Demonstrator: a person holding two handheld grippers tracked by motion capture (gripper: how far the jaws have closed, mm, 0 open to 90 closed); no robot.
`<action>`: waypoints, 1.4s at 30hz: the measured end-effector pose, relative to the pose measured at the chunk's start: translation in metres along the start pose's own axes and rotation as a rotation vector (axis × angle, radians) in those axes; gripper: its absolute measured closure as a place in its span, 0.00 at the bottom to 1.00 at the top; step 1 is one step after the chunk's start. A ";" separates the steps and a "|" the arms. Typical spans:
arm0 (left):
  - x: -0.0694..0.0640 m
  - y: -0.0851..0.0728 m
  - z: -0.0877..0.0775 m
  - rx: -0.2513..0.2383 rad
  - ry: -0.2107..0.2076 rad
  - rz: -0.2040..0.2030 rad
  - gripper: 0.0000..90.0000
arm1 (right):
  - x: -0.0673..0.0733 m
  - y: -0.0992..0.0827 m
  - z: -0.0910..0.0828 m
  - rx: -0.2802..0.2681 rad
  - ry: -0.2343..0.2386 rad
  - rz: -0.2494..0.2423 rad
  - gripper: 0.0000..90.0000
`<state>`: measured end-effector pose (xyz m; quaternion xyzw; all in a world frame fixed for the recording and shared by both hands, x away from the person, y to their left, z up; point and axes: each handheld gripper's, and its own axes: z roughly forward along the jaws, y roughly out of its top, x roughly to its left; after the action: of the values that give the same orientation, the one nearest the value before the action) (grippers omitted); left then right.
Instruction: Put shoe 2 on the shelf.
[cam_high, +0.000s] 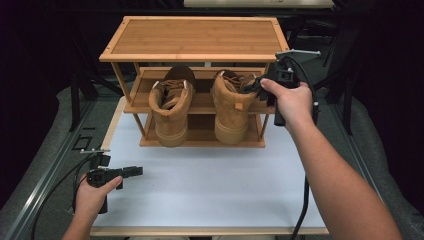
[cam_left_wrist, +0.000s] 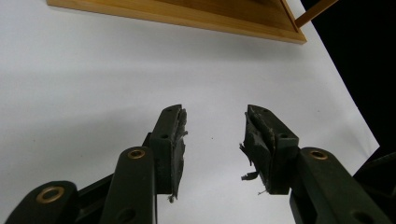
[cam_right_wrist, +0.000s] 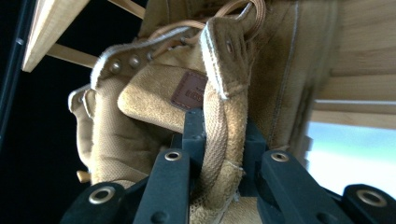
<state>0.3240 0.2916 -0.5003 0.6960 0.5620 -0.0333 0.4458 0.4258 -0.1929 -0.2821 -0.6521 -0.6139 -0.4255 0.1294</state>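
High view: my right gripper (cam_high: 256, 84) pinches the right boot (cam_high: 231, 106), centre-right on the shoe rack (cam_high: 192, 36). Left gripper view: left gripper (cam_left_wrist: 214, 135) spread, empty. Right gripper view: I should keep the collar (cam_right_wrist: 219, 140) clamped and ease it level.

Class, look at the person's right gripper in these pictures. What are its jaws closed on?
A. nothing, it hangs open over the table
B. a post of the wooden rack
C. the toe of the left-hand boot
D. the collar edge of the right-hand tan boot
D: in the right gripper view the right gripper pinches the padded collar of the right-hand tan boot, which stands in the wooden rack.
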 end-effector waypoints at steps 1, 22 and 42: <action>0.000 0.000 0.000 0.000 0.001 0.000 0.64 | 0.001 -0.002 0.003 -0.001 0.008 -0.006 0.87; -0.022 0.030 0.003 -0.005 0.010 0.076 0.63 | -0.007 -0.032 0.012 -0.033 0.044 -0.065 0.60; -0.071 0.117 -0.002 -0.176 0.087 0.215 0.75 | 0.000 -0.027 -0.006 -0.052 0.015 -0.117 0.57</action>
<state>0.3922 0.2425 -0.3918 0.7112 0.5036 0.0941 0.4814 0.3987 -0.1913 -0.2880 -0.6151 -0.6386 -0.4531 0.0921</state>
